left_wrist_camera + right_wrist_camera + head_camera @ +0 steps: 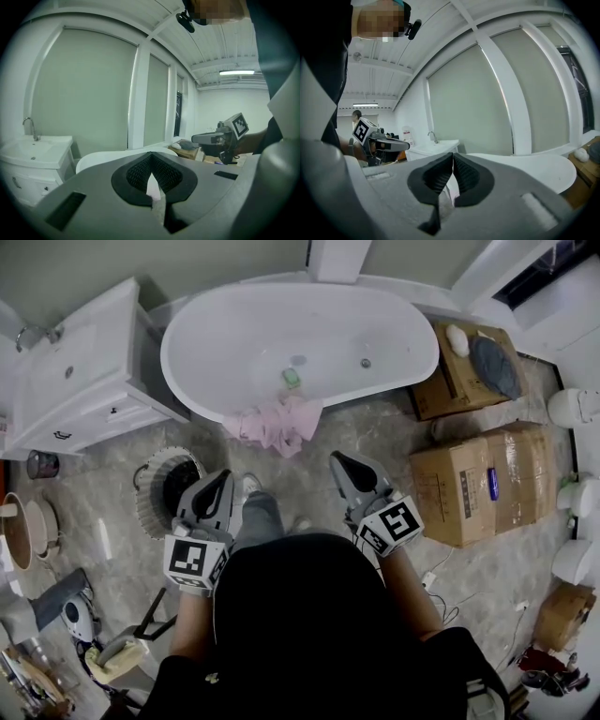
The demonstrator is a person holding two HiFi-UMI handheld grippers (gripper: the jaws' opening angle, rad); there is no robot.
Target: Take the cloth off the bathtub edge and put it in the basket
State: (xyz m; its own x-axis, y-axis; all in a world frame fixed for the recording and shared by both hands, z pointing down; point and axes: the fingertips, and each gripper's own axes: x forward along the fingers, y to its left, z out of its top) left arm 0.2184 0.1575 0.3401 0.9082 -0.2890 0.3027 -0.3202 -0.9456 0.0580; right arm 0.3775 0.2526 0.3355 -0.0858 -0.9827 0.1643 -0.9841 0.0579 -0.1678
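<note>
A pink cloth [277, 424] hangs crumpled over the near edge of the white bathtub [202, 334] and spills toward the floor. A round basket [150, 507] with a ribbed pale rim and dark inside stands on the floor to the left of the cloth. My left gripper [225, 478] hovers beside the basket's right rim, below the cloth, jaws shut and empty. My right gripper [337, 461] is held to the cloth's lower right, also shut on nothing. In each gripper view the pads meet at the tip [151, 155] [453, 156] with the tub rim [112, 157] [534, 168] beyond.
A white vanity with sink [75, 381] stands left of the tub. Cardboard boxes [478, 484] [464, 371] sit to the right, with white toilets [577, 407] at the right edge. A small green item [292, 378] lies inside the tub. Clutter fills the lower left floor.
</note>
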